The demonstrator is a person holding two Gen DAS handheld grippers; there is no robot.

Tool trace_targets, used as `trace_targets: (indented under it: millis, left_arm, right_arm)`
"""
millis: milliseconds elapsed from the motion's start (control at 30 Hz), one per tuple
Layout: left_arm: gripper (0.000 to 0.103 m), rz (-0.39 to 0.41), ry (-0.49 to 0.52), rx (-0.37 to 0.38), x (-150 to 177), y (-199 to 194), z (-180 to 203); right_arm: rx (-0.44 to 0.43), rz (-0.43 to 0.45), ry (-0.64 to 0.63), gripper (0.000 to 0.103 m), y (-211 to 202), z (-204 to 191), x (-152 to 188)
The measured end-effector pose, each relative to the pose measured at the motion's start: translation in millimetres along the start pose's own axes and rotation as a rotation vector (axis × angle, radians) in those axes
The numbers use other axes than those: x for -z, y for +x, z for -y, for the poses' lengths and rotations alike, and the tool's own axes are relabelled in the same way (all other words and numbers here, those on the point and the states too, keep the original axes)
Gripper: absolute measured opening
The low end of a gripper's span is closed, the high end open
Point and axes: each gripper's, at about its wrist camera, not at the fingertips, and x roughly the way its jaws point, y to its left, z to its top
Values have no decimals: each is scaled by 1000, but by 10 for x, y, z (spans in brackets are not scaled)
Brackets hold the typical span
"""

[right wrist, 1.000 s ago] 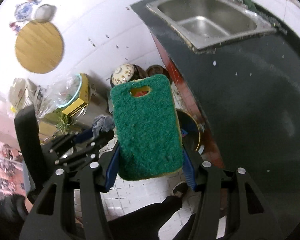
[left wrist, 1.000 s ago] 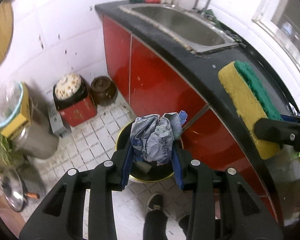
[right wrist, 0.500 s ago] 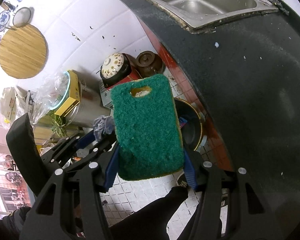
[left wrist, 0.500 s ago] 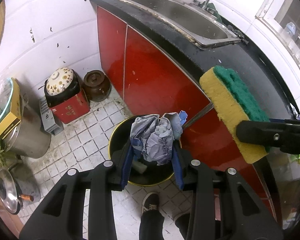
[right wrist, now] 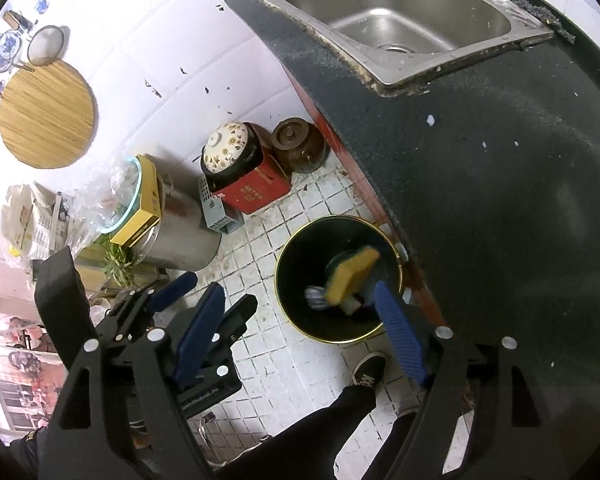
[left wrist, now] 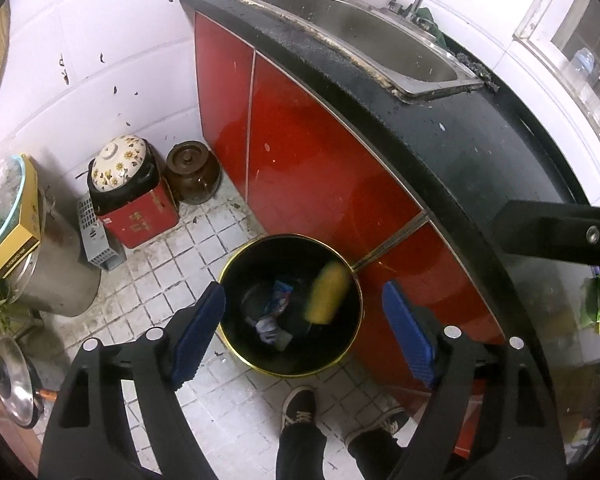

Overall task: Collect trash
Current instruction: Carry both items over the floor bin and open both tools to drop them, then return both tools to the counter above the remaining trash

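Both loads have left your jaws: left gripper (left wrist: pixel 304 330) and right gripper (right wrist: pixel 300 330) are opening, empty, over the bin (left wrist: pixel 290 304); sponge (right wrist: pixel 352 276) and crumpled wrapper (left wrist: pixel 274 328) now inside it.

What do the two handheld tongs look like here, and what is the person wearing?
Both left tongs and right tongs are matte black angular frames with silver screw heads and blue ribbed pads. The left unit's body carries small white lettering, seen from the right wrist. The person wears dark trousers and dark shoes with white laces.
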Motion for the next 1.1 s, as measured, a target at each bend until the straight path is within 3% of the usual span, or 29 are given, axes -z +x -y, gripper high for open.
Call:
trace_targets:
  millis: [233, 367, 467, 633, 767, 967, 1100]
  left_arm:
    - [85, 5, 17, -15, 5, -92, 91]
    - [89, 30, 69, -16, -32, -235, 345]
    - [90, 50, 127, 35, -79, -354, 701]
    - [90, 43, 299, 157, -128, -435, 1635]
    - [90, 28, 471, 278, -44, -469, 2572]
    - [90, -19, 698, 454, 355, -603, 3992]
    - [90, -28, 809, 497, 662, -681, 4612]
  right_arm:
    - [9, 41, 14, 78, -221, 115, 71]
    - [45, 127, 32, 79, -628, 335, 228]
    - [94, 222, 79, 79, -1078, 653, 438]
    - [237, 357, 228, 80, -1818, 1371, 926]
    - [366, 450, 403, 80, -2433, 2041, 1524]
    - [508, 538, 615, 80, -3158, 2868, 2557]
    - [561, 559, 709, 80, -3411, 3251, 3208]
